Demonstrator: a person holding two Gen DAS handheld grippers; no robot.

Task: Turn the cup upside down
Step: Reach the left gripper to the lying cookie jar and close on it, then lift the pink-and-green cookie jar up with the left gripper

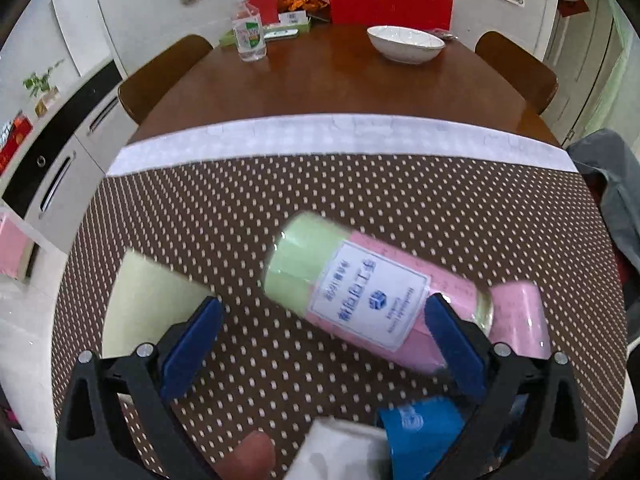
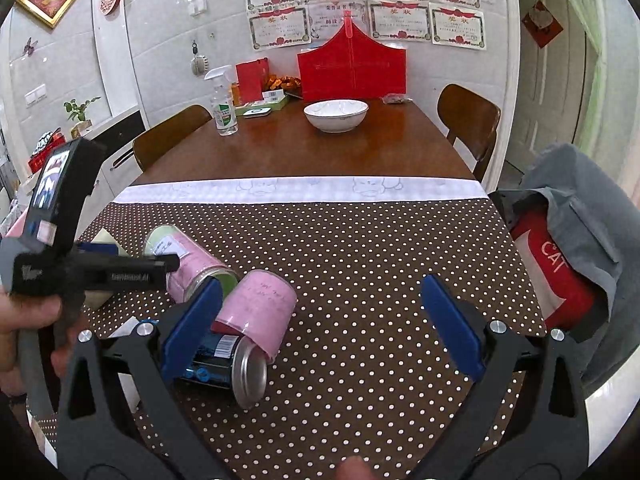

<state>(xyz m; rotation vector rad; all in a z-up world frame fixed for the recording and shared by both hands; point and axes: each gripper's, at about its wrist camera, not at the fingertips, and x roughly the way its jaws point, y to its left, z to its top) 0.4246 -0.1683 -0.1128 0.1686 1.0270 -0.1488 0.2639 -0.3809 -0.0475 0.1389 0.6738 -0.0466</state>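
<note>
A clear cup (image 1: 360, 292) wrapped in pink and green paper with a white label lies on its side on the dotted cloth; it looks blurred. In the right wrist view the same cup (image 2: 188, 264) lies at left, its mouth toward the camera. My left gripper (image 1: 324, 344) is open, its right pad (image 1: 456, 348) next to the cup's mouth end, the cup mostly ahead of the jaws. My right gripper (image 2: 320, 328) is open and empty. A pink paper-wrapped cup (image 2: 260, 312) lies between its jaws near the left pad.
A blue can (image 2: 228, 364) lies on its side by the right gripper's left pad. A white bowl (image 2: 336, 114) and a spray bottle (image 2: 224, 104) stand on the far wooden table. Yellow-green paper (image 1: 148, 304) lies at left. A grey-covered chair (image 2: 576, 248) is at right.
</note>
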